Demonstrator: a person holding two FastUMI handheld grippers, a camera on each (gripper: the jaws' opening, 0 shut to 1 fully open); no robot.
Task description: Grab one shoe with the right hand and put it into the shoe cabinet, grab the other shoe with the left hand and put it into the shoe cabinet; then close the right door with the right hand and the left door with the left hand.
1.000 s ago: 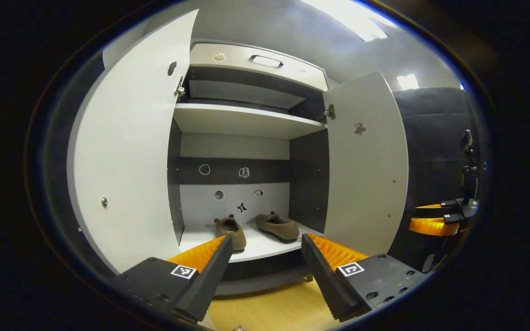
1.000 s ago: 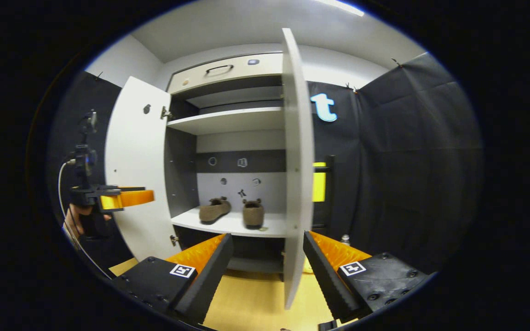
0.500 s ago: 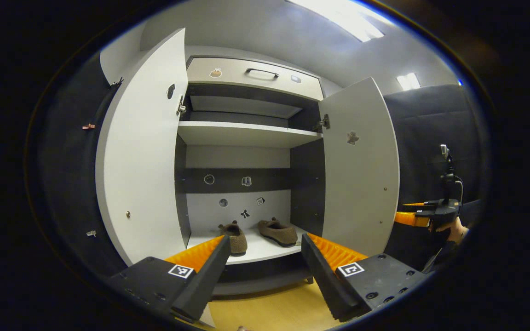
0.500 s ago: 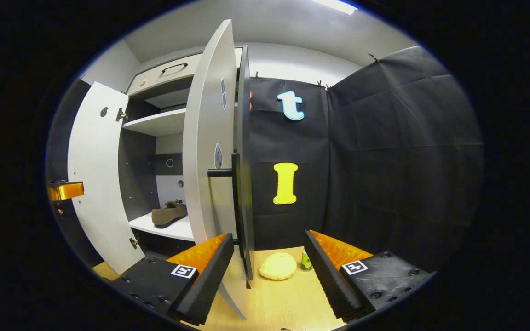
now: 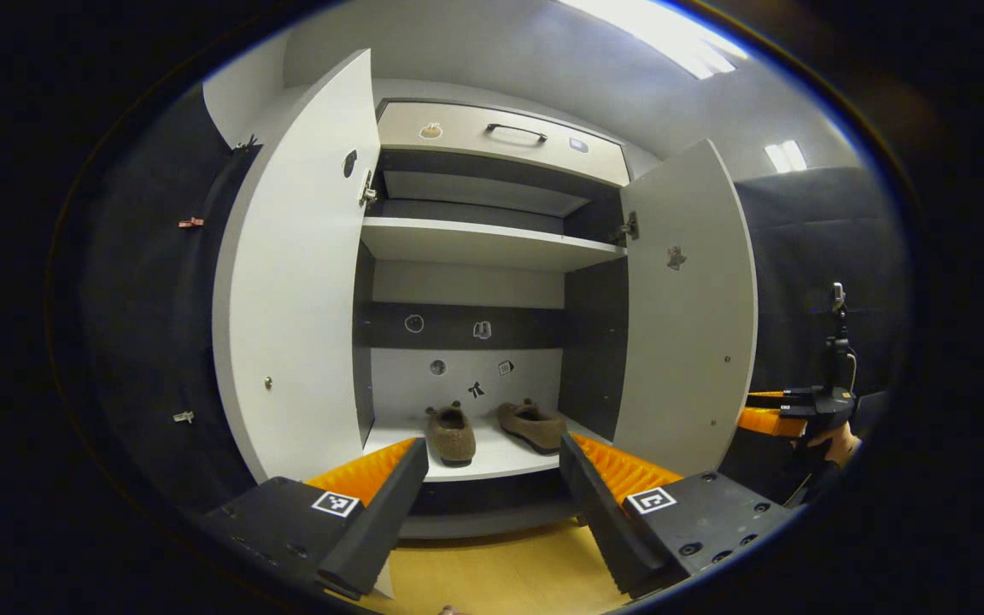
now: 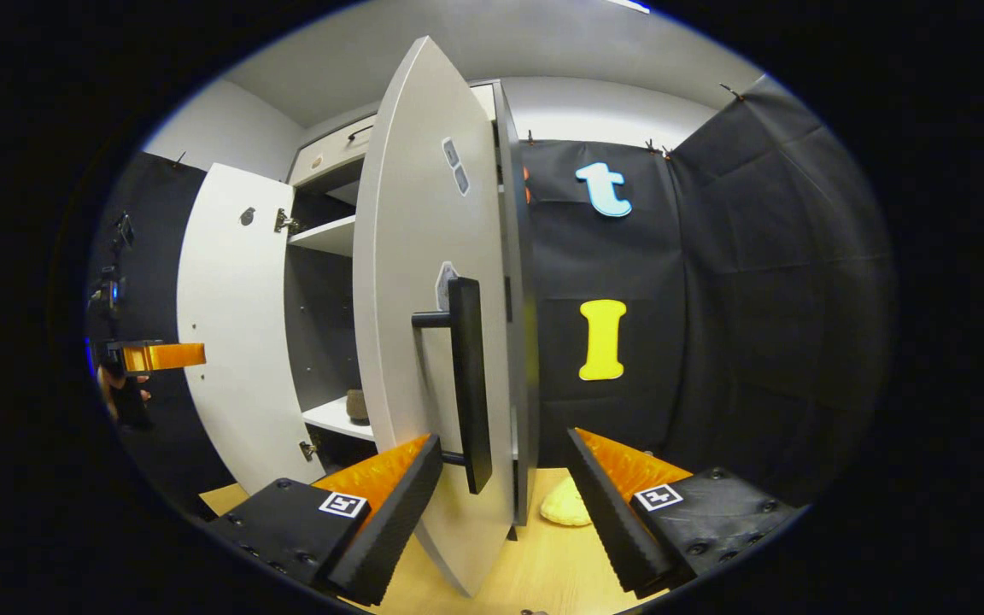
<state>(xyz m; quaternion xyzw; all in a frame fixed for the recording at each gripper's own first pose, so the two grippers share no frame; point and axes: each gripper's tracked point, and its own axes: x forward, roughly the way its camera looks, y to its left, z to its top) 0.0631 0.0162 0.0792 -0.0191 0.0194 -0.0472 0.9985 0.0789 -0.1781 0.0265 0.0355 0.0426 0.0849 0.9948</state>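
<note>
Now swung round to right door outer face, handle ahead; right gripper fingers wide, empty; 2 shoes shelved.

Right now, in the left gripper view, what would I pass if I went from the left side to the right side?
Left door → first shoe → second shoe → right door → the right claw held in a hand.

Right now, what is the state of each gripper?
Left gripper: open, holding nothing.
Right gripper: open, holding nothing, right door's handle ahead.
</note>
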